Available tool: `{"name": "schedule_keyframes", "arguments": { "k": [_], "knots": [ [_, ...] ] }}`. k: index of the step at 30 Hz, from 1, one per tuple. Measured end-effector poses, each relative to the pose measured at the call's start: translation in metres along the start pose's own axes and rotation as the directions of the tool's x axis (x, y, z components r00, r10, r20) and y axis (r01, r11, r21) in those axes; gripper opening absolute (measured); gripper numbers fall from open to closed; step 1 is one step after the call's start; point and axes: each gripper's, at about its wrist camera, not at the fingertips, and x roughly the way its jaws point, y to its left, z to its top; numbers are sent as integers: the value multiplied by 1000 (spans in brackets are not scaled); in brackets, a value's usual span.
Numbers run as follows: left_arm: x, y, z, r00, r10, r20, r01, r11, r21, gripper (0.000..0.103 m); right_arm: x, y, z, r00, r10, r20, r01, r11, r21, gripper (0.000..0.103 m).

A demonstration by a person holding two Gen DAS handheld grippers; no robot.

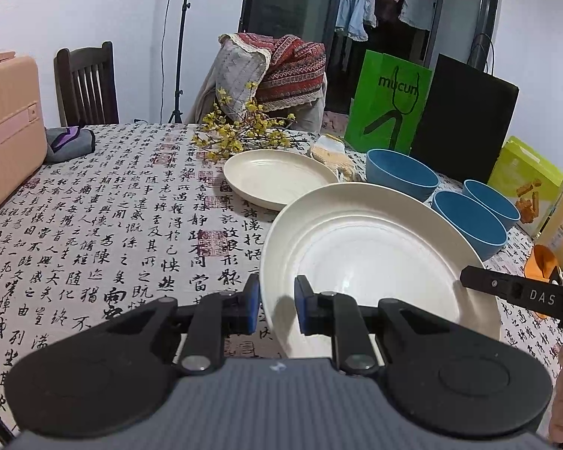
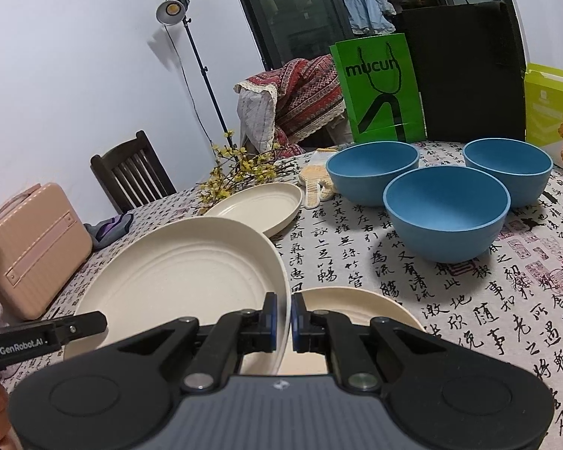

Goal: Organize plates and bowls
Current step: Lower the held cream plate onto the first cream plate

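Now my right gripper (image 2: 282, 317) clamped on the big cream plate's (image 2: 176, 277) rim, left gripper (image 1: 277, 302) straddling its other edge, pads apparently gripping, calligraphy tablecloth (image 1: 105, 217), white walls (image 1: 94, 7).

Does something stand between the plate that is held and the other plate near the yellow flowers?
Nothing visible does. Only tablecloth shows between the held plate and the far plate. The bowls stand off to the right; the flowers lie behind the far plate.

Bright, sharp; studio lamp (image 2: 173, 8) lit, fisheye-bent edges w/ vignetting.
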Motion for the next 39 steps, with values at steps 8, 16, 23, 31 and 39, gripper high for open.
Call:
{"name": "schedule_keyframes", "arguments": {
  "k": [8,16,23,31,39],
  "knots": [
    [4,-8,-1,1000,-4,-6,4,1000,11,19,-2,-9,-1,1000,-4,2,4,1000,10,8],
    [8,-16,-2,1000,-9,-14,9,1000,19,19,-4,-18,-2,1000,-9,4,9,1000,14,8],
    [12,-23,-4,1000,-11,-22,12,999,31,19,-6,-27,-4,1000,-13,6,13,1000,23,8],
    [18,-30,-6,999,-15,-36,17,999,41,19,-7,-36,-8,1000,-17,4,17,999,35,8],
    [23,-37,-8,999,-15,-48,17,998,54,19,-8,-42,-11,1000,-22,5,22,999,40,8]
  ]
}}
